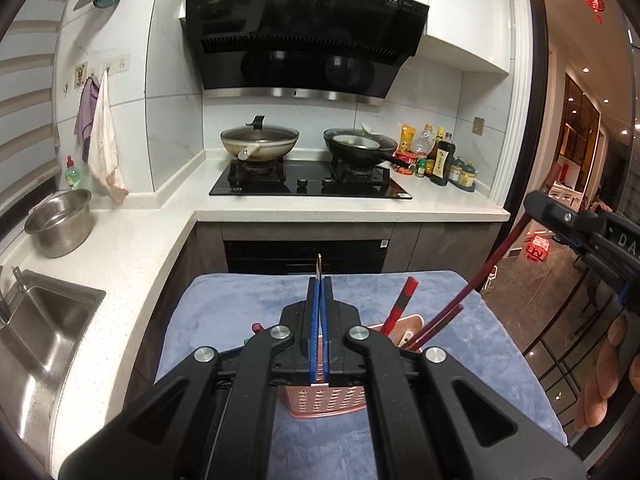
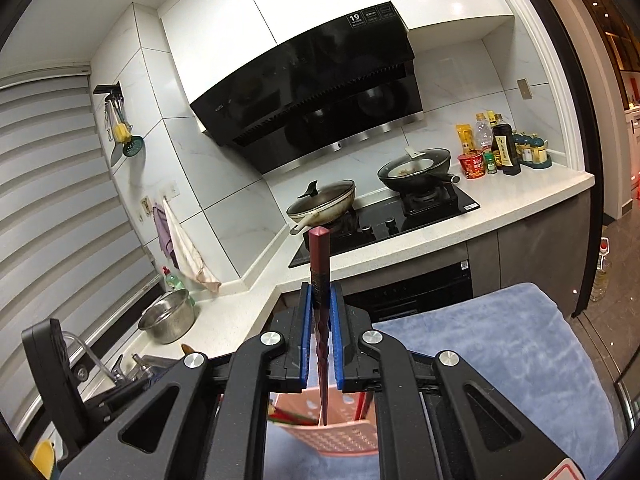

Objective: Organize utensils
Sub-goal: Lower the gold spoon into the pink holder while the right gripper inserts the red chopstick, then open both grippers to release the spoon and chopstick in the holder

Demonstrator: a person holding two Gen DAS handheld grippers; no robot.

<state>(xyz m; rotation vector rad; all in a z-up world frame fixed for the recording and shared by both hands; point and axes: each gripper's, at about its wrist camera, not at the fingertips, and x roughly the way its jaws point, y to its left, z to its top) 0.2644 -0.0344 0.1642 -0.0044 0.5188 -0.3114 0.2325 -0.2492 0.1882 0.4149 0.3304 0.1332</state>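
Note:
A pink perforated utensil caddy (image 1: 328,400) stands on a blue-grey cloth (image 1: 240,308) and holds red chopsticks (image 1: 400,308). My left gripper (image 1: 319,280) hovers above the caddy, shut on a thin metal utensil (image 1: 319,266) seen edge-on, whose end pokes out past the fingertips. My right gripper (image 2: 321,288) is shut on a dark red chopstick (image 2: 319,256) that stands nearly upright. Its lower tip hangs at the caddy (image 2: 332,436); I cannot tell whether it is inside. From the left wrist view, the right gripper (image 1: 534,200) sits high on the right, the chopstick (image 1: 492,256) slanting down toward the caddy.
Behind the cloth runs an L-shaped white counter (image 1: 132,248) with a sink (image 1: 48,320) and a steel bowl (image 1: 60,224). The hob (image 1: 312,186) carries two pans, with bottles (image 1: 440,156) to its right. A person's hand (image 1: 608,380) shows at the right edge.

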